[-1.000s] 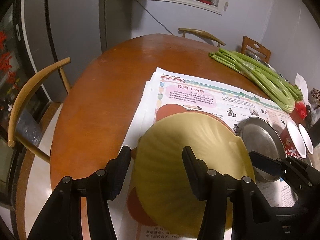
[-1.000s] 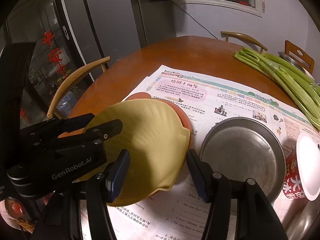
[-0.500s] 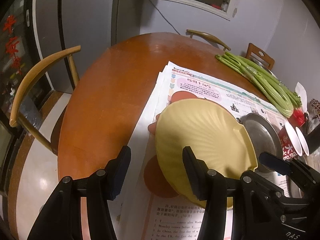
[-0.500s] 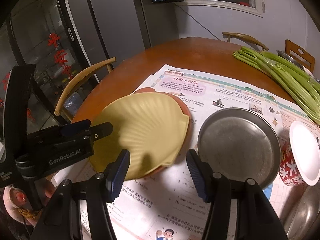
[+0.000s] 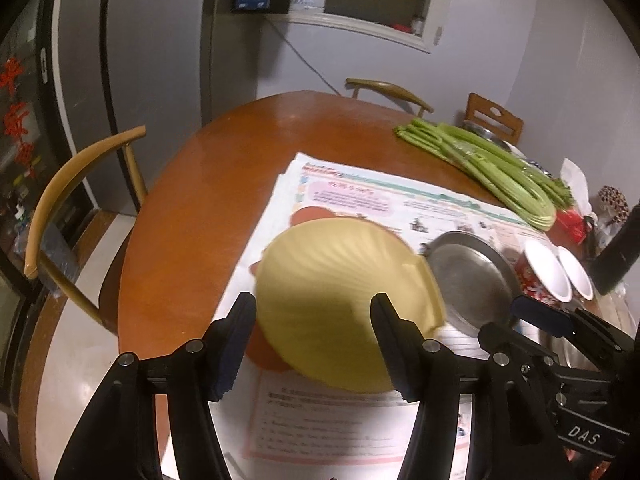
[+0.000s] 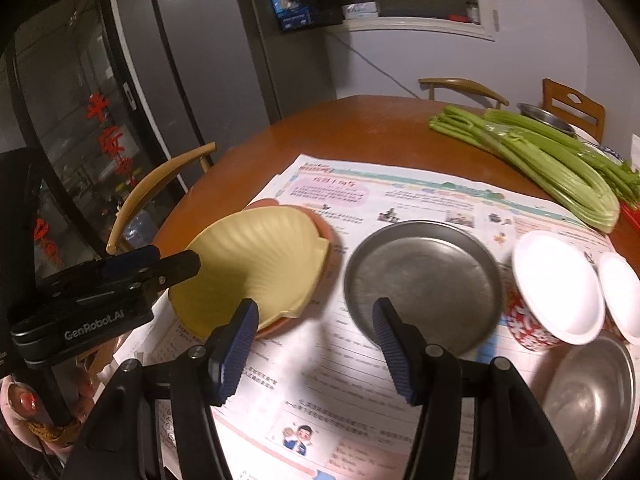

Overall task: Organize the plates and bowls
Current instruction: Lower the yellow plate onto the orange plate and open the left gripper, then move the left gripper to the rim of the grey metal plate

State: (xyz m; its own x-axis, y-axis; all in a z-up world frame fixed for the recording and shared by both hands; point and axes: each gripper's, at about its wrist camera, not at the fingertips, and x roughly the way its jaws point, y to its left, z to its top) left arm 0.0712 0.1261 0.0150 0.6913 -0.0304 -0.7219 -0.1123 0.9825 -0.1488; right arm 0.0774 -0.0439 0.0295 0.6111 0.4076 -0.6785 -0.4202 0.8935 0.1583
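A yellow shell-shaped plate [image 5: 340, 288] lies on an orange plate [image 6: 326, 236], ahead of the left jaws. Ahead of the right jaws sits a steel plate [image 6: 424, 284], with two red-patterned bowls [image 6: 556, 292] further right.

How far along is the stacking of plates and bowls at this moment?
Done: the yellow shell plate lies on the orange plate. In hand: nothing; the left gripper has just been opening its jaws, clear of it; right gripper empty. Left: metal plate, two red bowls, steel bowl unstacked.
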